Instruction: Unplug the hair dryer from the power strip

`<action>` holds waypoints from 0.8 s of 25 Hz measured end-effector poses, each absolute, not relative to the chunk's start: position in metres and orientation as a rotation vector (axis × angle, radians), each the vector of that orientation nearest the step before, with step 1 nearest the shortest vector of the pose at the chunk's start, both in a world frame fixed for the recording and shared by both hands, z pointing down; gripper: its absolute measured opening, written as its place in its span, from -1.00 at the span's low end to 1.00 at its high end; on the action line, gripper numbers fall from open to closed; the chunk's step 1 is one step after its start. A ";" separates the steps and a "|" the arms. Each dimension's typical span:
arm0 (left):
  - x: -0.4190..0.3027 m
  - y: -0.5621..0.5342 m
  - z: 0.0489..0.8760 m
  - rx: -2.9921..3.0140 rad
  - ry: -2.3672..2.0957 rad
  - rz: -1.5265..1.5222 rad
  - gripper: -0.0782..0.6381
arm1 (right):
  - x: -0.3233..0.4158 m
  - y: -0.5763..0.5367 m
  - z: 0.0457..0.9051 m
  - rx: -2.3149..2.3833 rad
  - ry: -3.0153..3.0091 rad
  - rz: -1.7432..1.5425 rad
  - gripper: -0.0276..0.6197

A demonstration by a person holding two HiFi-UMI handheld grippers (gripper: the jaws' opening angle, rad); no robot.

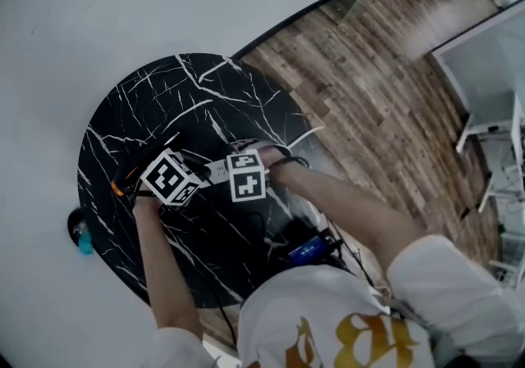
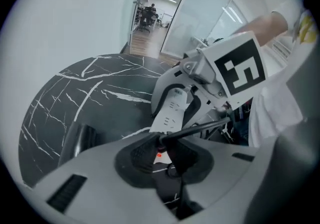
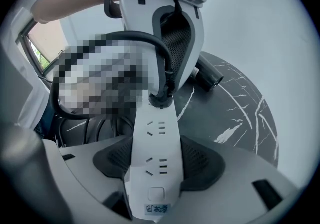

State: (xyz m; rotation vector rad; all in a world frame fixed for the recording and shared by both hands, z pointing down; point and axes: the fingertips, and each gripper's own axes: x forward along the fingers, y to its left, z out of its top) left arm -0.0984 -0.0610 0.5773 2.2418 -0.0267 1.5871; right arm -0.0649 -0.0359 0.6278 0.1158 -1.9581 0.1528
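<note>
Closest to the head camera is the person's white shirt with gold letters (image 1: 328, 321), low in the picture. Far to the left, a small blue thing (image 1: 84, 238) sits just off the edge of the round black marble surface with white lines (image 1: 164, 104). It is too small to tell what it is.

Next comes the left hand-held gripper (image 2: 162, 154), with its black-and-white marker cube (image 1: 171, 178) on top. It points steeply down. Its two jaws are squeezed onto the black plug (image 3: 161, 98) at the end of a thick black cord (image 2: 200, 129). The plug is still sitting in the last socket at the far end of the long white plastic power strip (image 3: 157, 133). The cord bends away from the plug toward the person's side.

Just past the left hand-held gripper, a short black tube-shaped thing (image 3: 209, 77) lies on the surface. It may be part of the hair dryer, but too little of it shows to be sure.

The power strip runs between the two hand-held grippers. On the right, the right hand-held gripper (image 3: 159, 160) holds the power strip tight. One dark pad presses on each long side, near the end with the square button and the small label. Two empty sockets show between that grip and the plug. The right marker cube (image 1: 247, 175) sits close beside the left one.

Further right are a brown wooden floor (image 1: 369, 88) and glass walls (image 1: 484, 55)
</note>
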 end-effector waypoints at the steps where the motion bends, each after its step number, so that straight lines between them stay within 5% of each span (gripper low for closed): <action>1: -0.098 -0.060 0.576 2.252 -0.040 1.614 -0.64 | -0.065 -0.036 0.628 0.114 -1.956 0.157 -0.09; 5: -0.101 -0.056 0.576 2.285 -0.123 1.793 -0.64 | -0.065 -0.036 0.627 0.102 -1.954 0.151 -0.09; 10: -0.098 -0.062 0.577 2.224 0.001 1.537 -0.63 | -0.065 -0.036 0.627 0.114 -1.962 0.150 -0.09; 20: -0.111 -0.051 0.563 2.294 -0.062 1.716 -0.65 | -0.063 -0.038 0.627 0.121 -1.945 0.168 -0.09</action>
